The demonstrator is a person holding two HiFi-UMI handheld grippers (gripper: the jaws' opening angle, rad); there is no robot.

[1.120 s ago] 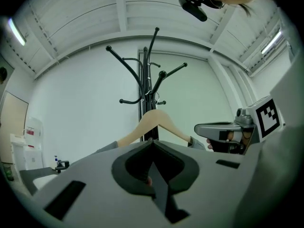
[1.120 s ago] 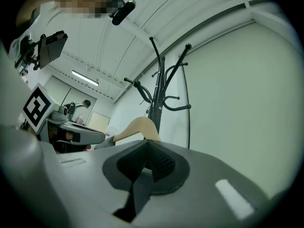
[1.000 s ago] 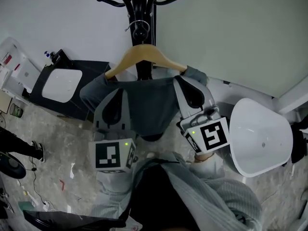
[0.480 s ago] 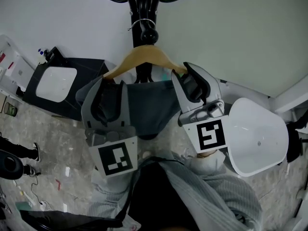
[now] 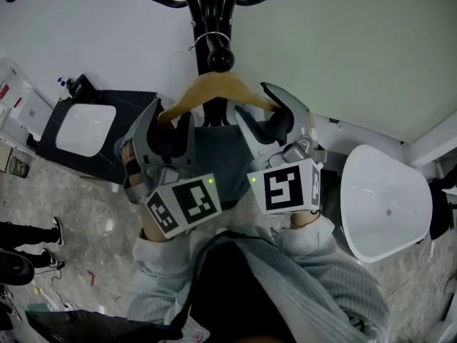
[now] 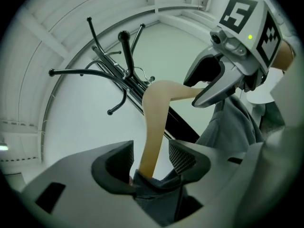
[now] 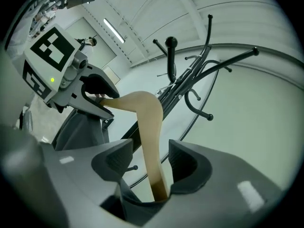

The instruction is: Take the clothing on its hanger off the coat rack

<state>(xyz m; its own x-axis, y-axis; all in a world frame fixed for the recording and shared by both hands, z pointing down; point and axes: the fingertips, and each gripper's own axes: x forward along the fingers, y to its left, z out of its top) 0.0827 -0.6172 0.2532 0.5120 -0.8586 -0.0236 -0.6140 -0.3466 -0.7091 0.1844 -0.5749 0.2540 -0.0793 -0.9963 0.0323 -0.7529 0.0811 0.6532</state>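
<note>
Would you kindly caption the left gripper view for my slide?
Left gripper, jaws opening around the wooden hanger, grey garment beneath, coat rack behind.

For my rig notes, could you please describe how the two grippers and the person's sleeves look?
Both the left gripper and right gripper have smooth light-grey shells and curved, dark-lined fingers, now opening, the hanger between them. Each carries a white cube with black square markers and a green light. The sleeves are grey ribbed knit.
</note>
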